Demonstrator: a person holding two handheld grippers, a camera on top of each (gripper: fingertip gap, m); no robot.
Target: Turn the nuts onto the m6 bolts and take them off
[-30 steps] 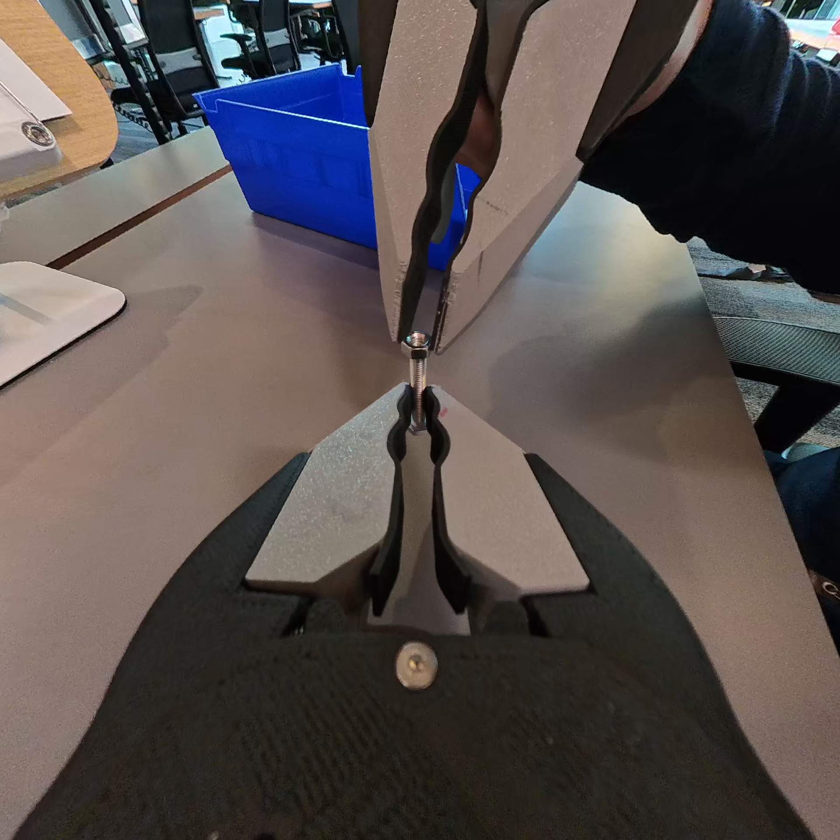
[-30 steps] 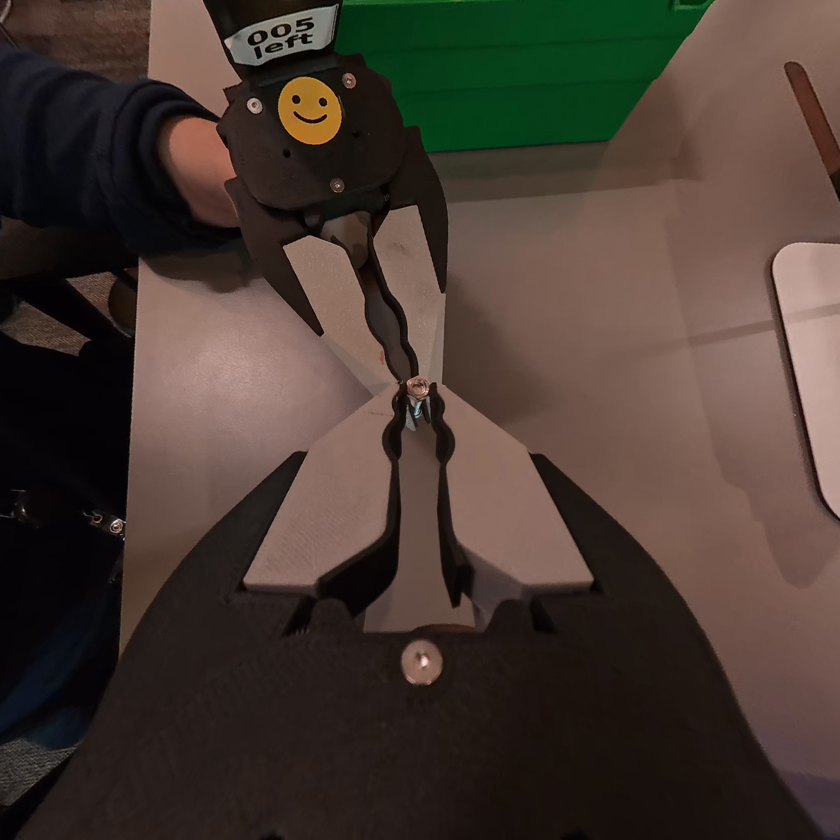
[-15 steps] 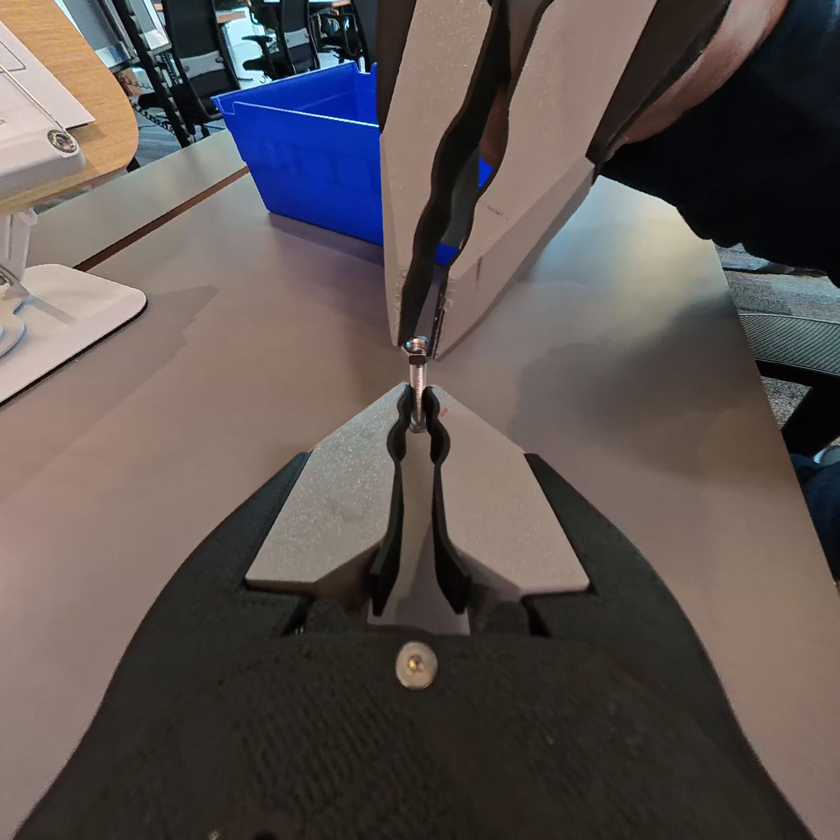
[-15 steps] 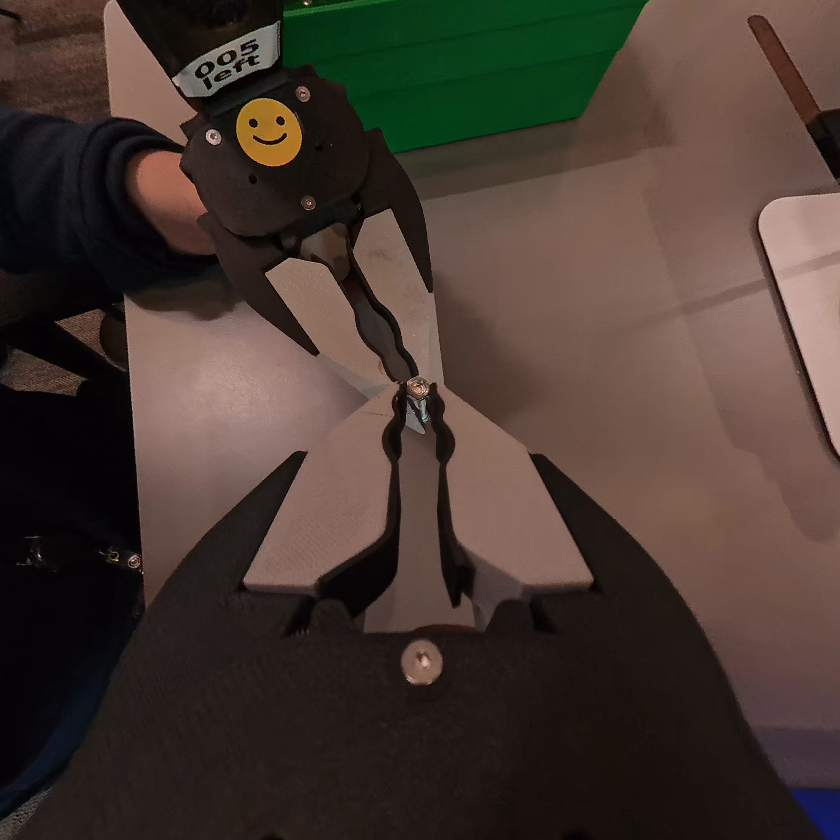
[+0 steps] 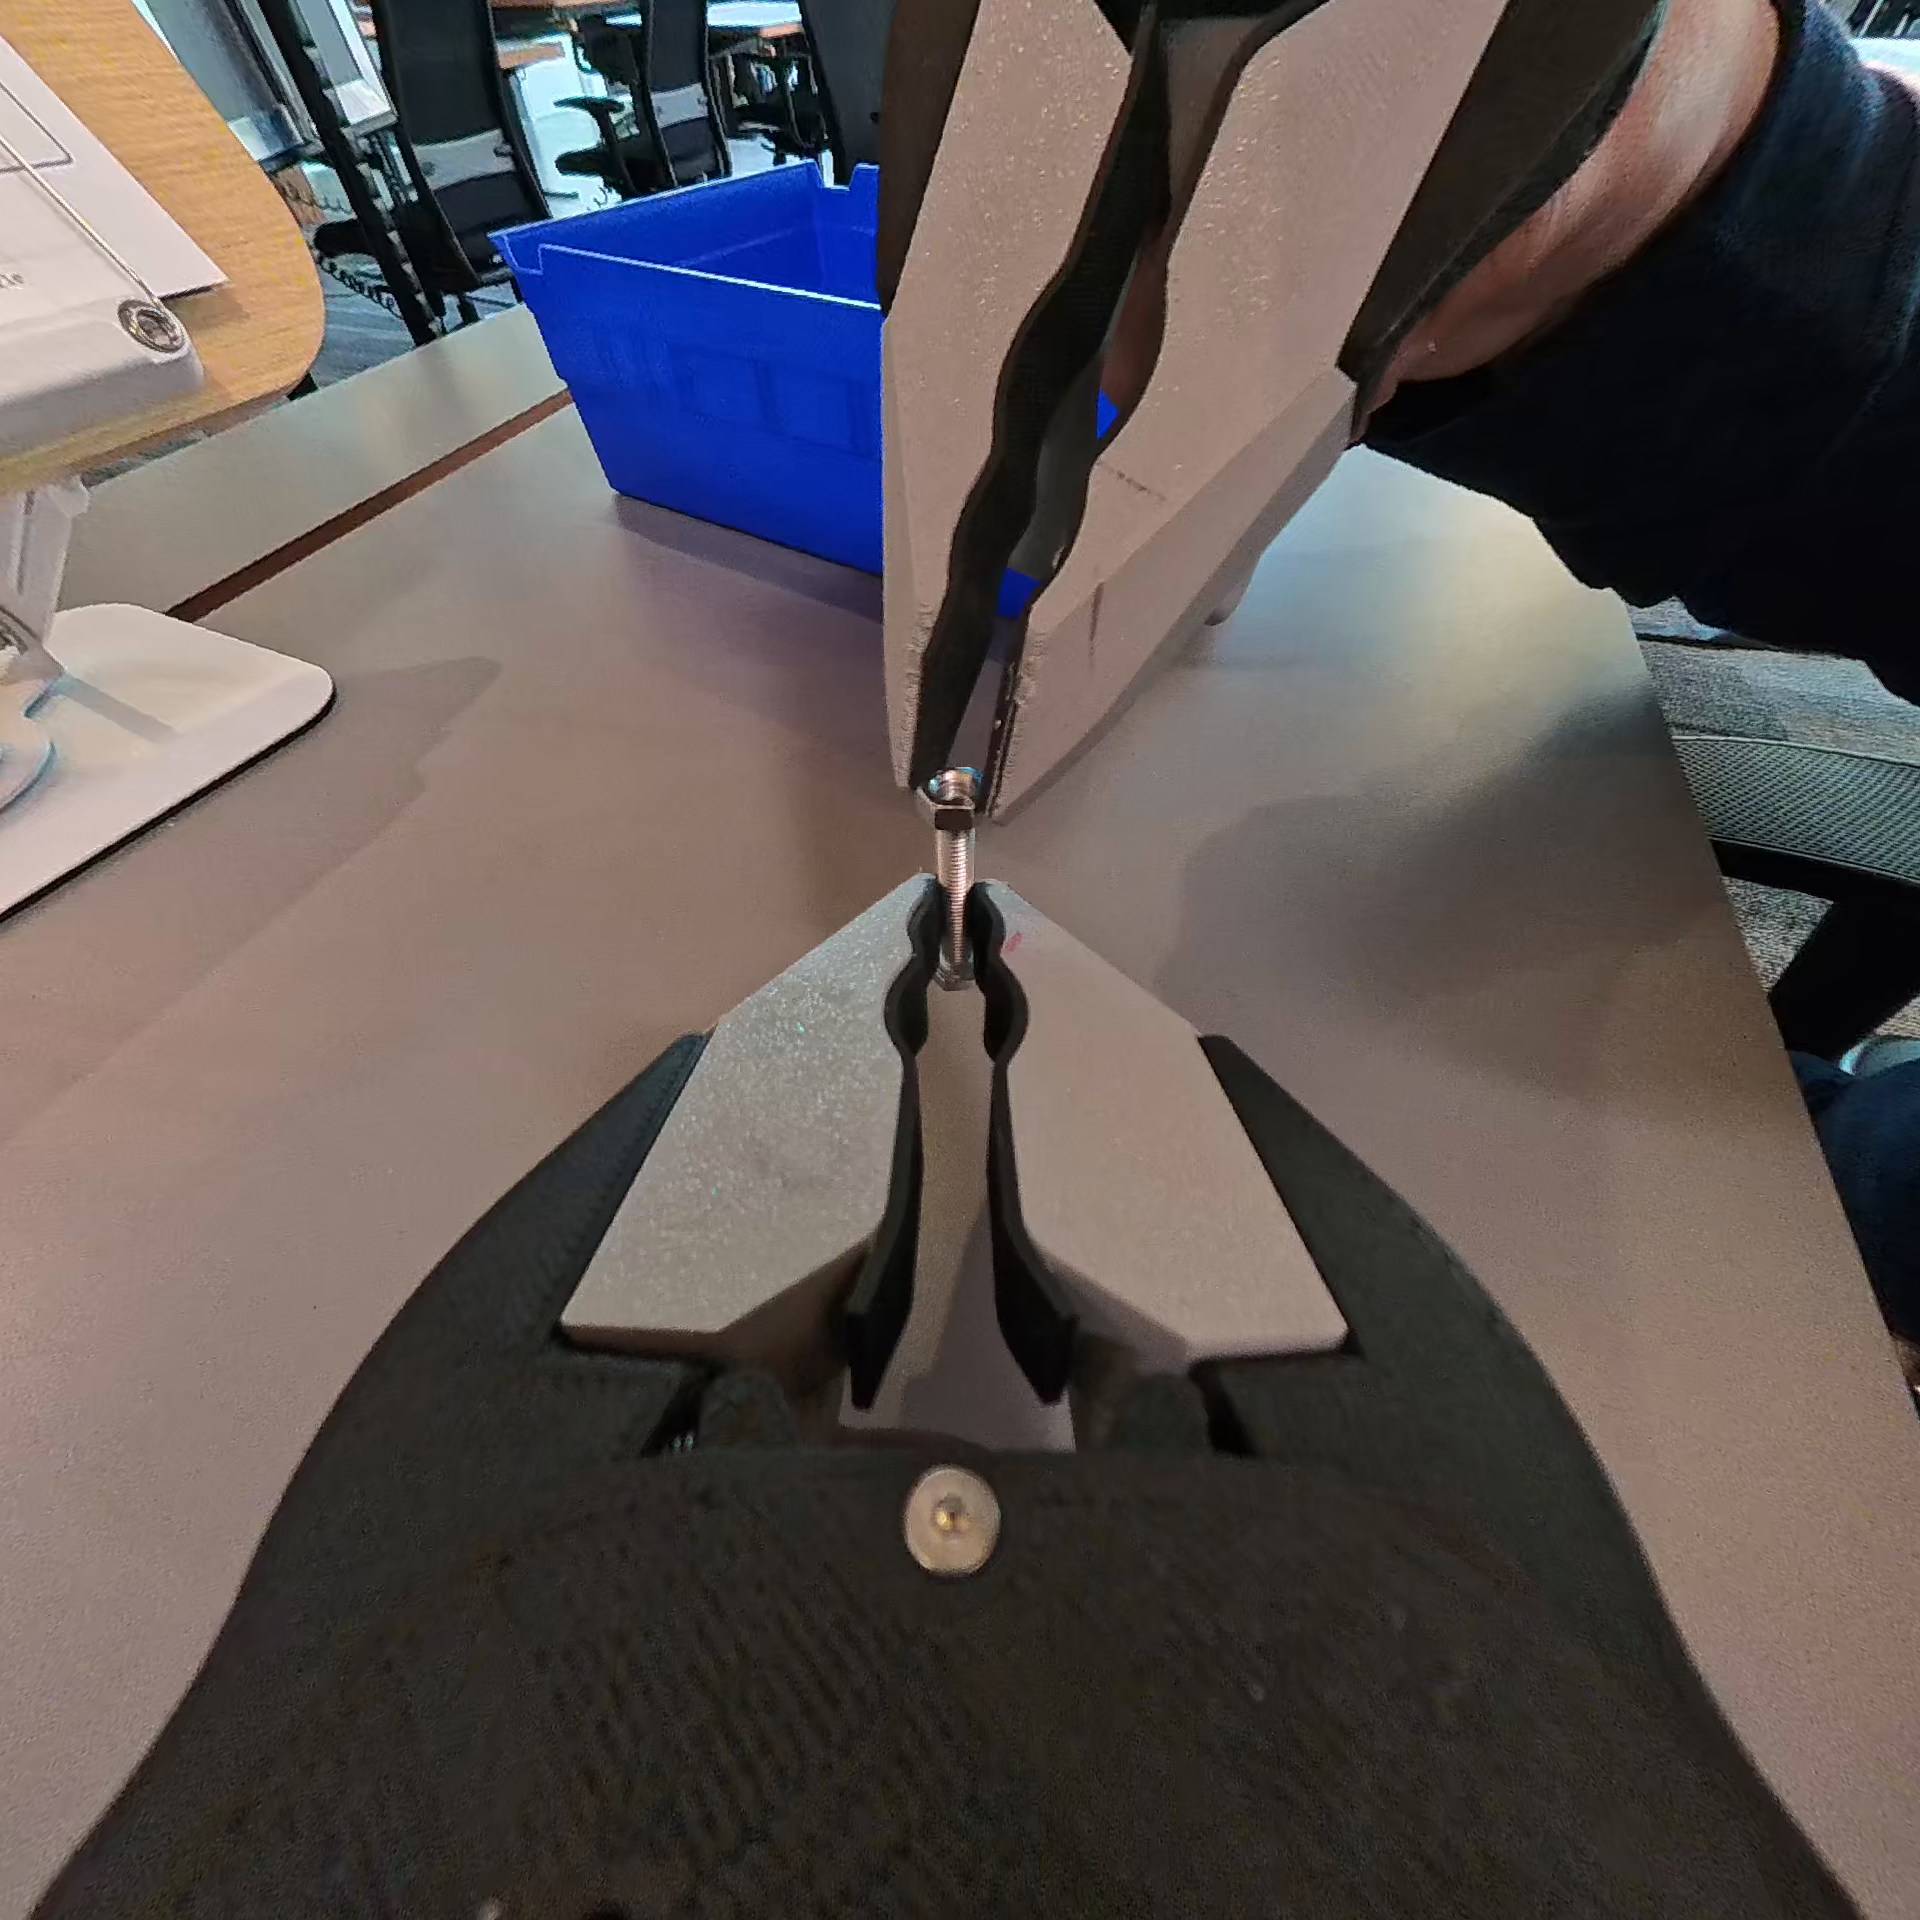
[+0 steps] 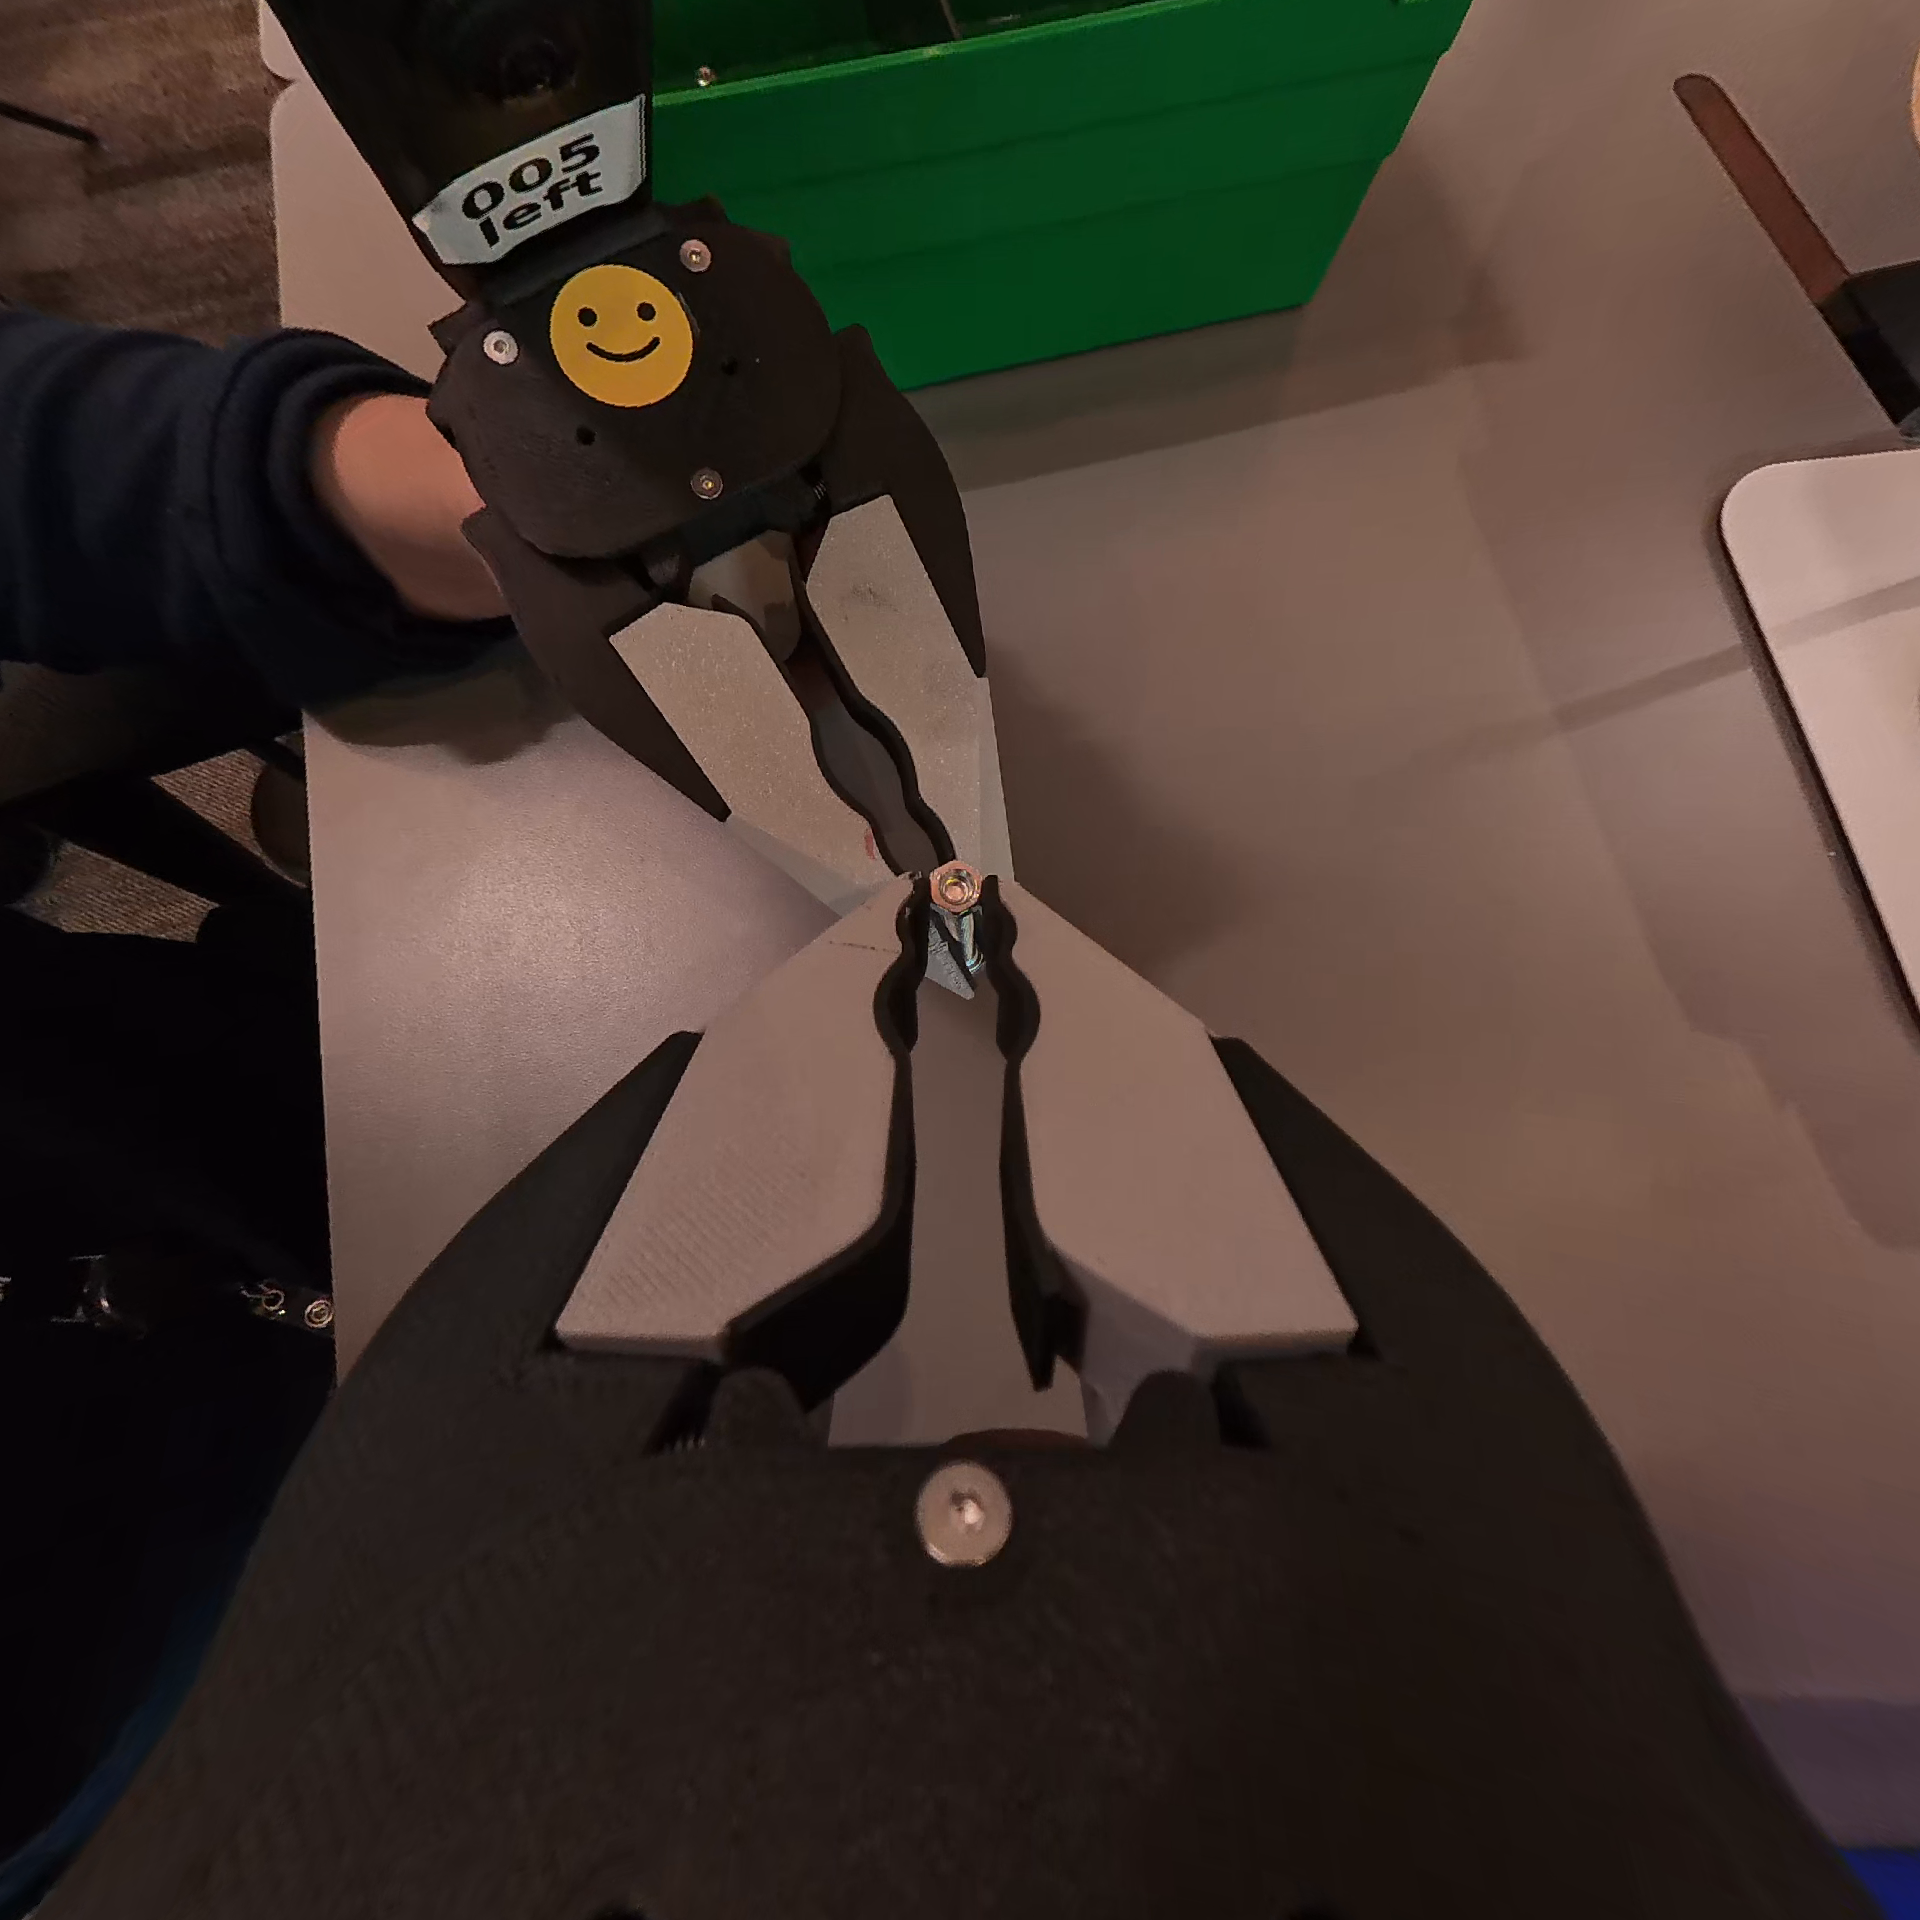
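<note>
My left gripper (image 5: 951,920) is shut on a small silver bolt (image 5: 952,873), gripping it just above the head with the threaded shaft pointing away from me. My right gripper (image 5: 956,779) comes down from above and is shut on a hex nut (image 5: 950,802) at the shaft's far end. In the right wrist view my right gripper (image 6: 957,896) pinches the nut (image 6: 958,886) end-on, with the bolt (image 6: 958,948) running below it. The left gripper's body, with a yellow smiley sticker (image 6: 621,335), reaches in from the upper left. Both are held above the grey table (image 5: 520,831).
A blue bin (image 5: 727,395) stands at the back of the table in the left wrist view. A green bin (image 6: 1039,187) stands at the far edge in the right wrist view. A white stand base (image 5: 135,727) lies at one side. An office chair (image 5: 1808,810) is beside the table. The grippers are tip to tip, or close to it.
The right gripper has twisted around the bolt's axis with the nut in it, so the scene in its view has rotated. The left gripper has shifted slightly. Both grips hold.
</note>
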